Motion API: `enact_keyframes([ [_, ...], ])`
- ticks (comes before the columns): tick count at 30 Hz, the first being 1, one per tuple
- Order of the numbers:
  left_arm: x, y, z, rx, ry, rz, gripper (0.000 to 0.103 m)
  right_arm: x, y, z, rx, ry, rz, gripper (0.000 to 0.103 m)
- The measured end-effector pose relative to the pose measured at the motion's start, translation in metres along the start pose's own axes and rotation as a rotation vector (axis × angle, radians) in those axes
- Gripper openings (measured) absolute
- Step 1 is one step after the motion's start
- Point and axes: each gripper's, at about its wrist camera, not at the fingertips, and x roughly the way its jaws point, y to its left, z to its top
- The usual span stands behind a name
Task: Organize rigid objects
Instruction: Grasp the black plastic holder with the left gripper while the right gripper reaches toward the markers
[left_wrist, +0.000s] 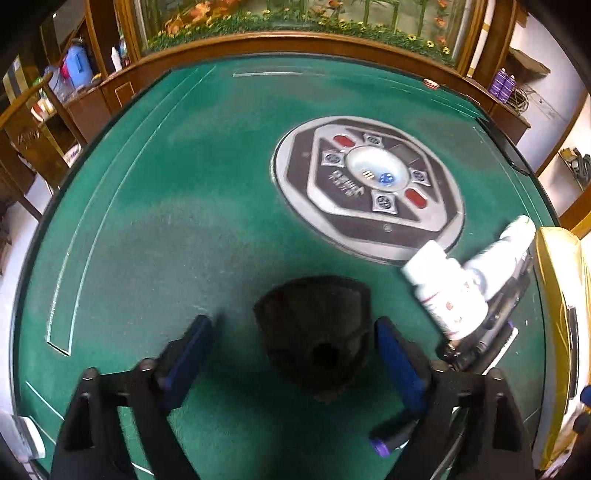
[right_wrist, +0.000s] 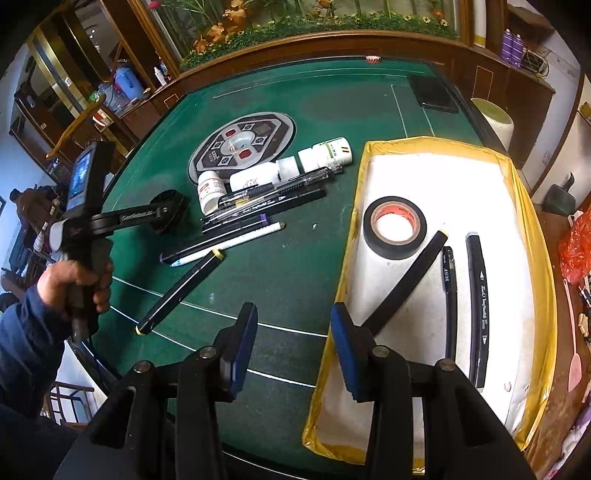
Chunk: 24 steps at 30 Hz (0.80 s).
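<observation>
Right wrist view, taken left to right with the yellow-rimmed white tray (right_wrist: 532, 206) as the landmark. Farthest left of the tray, the person's left hand (right_wrist: 79, 284) grips the handle of the left gripper (right_wrist: 170, 210), whose black fingers reach toward the clutter. Its jaws cannot be read here; in the left wrist view the left gripper (left_wrist: 291, 350) stands wide apart, holding nothing, with a dark rounded object (left_wrist: 317, 332) lying blurred on the green felt table (left_wrist: 166, 206) between the blue pads.

Nearer the tray, still left of it, 3 white plastic pill bottles (right_wrist: 255, 179) lie beside the round grey dice console (right_wrist: 242, 142). Just in front of them is a heap of dark pens and markers (right_wrist: 266, 195). A white pen (right_wrist: 229, 242) lies at its near edge, and 1 black marker with yellow ends (right_wrist: 181, 290) lies apart, closer to the camera.

The right gripper (right_wrist: 293, 347) hangs over the tray's left rim, jaws spread and empty.

Inside the tray sit a roll of black tape (right_wrist: 395, 227), a long black marker (right_wrist: 410, 278) slanting toward the rim, a slim black pen (right_wrist: 448, 295) and a thick black marker with white print (right_wrist: 478, 306).

Judging by this layout, the sorting is partly done: 4 items are in the tray, while the bottles and most pens wait on the felt. The step in hand looks like a fresh pick. The left gripper would need to settle around the dark object squarely. The right would have to swing left from the tray to the lone yellow-ended marker and close across its narrow body.
</observation>
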Motion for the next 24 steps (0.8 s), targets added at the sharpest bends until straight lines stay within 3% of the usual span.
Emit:
enact_keyframes([
  [3, -0.005, 0.004, -0.003, 0.003, -0.020, -0.052, 0.068, 0.005, 0.010, 0.001, -0.008, 0.014, 0.015, 0.040],
  [6, -0.012, 0.008, -0.011, 0.032, -0.026, -0.070, 0.067, 0.016, 0.027, 0.005, -0.019, 0.045, 0.058, 0.040],
  [8, -0.017, 0.016, -0.022, 0.041, -0.032, -0.098, 0.065, 0.027, 0.040, 0.009, -0.015, 0.072, 0.107, 0.046],
  [13, -0.033, 0.036, -0.042, 0.048, -0.024, -0.117, 0.064, 0.070, 0.068, 0.015, 0.054, 0.186, 0.197, 0.048],
  [24, -0.046, 0.077, -0.067, 0.050, -0.023, -0.127, 0.064, 0.113, 0.124, 0.027, -0.003, 0.251, 0.025, 0.056],
])
